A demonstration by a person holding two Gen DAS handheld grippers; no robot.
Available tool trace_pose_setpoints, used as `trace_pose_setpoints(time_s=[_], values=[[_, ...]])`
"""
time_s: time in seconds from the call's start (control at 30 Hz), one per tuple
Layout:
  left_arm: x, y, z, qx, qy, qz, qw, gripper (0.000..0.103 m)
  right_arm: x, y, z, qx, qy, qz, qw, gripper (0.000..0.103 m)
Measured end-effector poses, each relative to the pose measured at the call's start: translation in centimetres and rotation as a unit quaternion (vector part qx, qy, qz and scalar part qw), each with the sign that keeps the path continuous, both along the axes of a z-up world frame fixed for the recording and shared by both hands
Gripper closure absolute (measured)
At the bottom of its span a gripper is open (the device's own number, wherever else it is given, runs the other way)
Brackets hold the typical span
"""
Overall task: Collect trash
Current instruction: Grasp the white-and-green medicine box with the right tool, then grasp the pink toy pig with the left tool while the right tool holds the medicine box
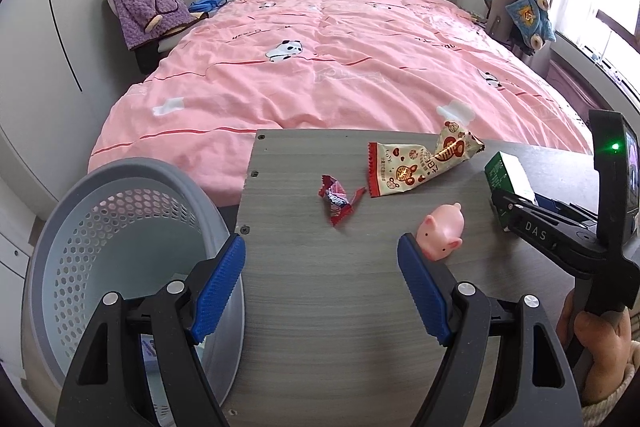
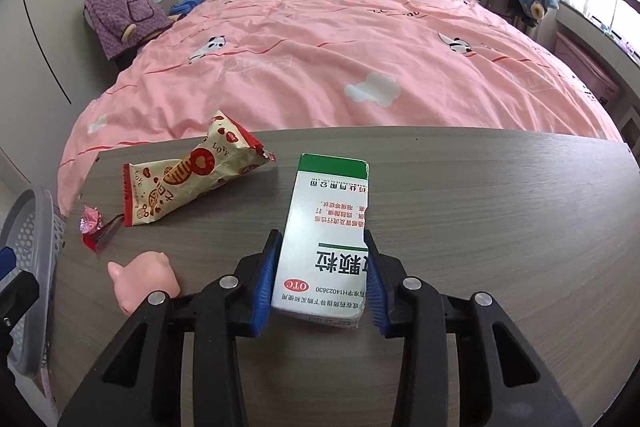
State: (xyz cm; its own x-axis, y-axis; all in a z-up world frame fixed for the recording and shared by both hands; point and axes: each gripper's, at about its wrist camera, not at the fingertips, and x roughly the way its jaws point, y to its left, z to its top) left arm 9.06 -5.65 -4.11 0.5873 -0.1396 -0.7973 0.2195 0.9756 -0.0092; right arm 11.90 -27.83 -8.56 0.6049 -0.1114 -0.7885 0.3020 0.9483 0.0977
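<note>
Between my right gripper's (image 2: 320, 279) blue pads sits the white-and-green cardboard medicine box (image 2: 326, 231), clamped on both sides over the grey wood-grain surface (image 2: 500, 227). Left of the box lie a cream printed snack wrapper (image 2: 188, 175), a crumpled red foil candy wrapper (image 2: 96, 227) and a pink rubber pig toy (image 2: 144, 279). My left gripper (image 1: 322, 287) is spread wide and holds nothing. Beyond the surface's left edge, furthest from the box, stands a grey perforated plastic bin (image 1: 92, 247).
</note>
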Motion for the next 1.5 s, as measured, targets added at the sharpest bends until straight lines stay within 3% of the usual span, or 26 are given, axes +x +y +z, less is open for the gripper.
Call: trace_pose_setpoints(time_s=[0.6,1.03,1.1,1.23,1.5], values=[[0.5,-6.8,-2.5,0.000,0.043,-0.068,0.9967,0.028,-6.3,-2.0,2.1,0.035,-0.045,0.000,0.998,0.065],[2.3,-9.1,-5.4,0.010,0.068,-0.064,0.9956,0.028,-7.6,-3.7,1.1,0.079,-0.057,-0.009,0.995,0.065],[2.3,-9.3,-5.4,0.006,0.066,-0.065,0.9956,0.033,-7.6,-3.8,1.0,0.082,-0.058,-0.009,0.995,0.065],[2.2,-9.5,-5.1,0.006,0.063,-0.074,0.9953,0.063,-7.7,-3.9,0.9,0.083,-0.058,-0.009,0.995,0.065],[0.8,-8.3,-3.6,-0.004,0.052,-0.073,0.9960,0.063,-8.1,-3.2,1.3,0.078,-0.061,-0.006,0.995,0.065]])
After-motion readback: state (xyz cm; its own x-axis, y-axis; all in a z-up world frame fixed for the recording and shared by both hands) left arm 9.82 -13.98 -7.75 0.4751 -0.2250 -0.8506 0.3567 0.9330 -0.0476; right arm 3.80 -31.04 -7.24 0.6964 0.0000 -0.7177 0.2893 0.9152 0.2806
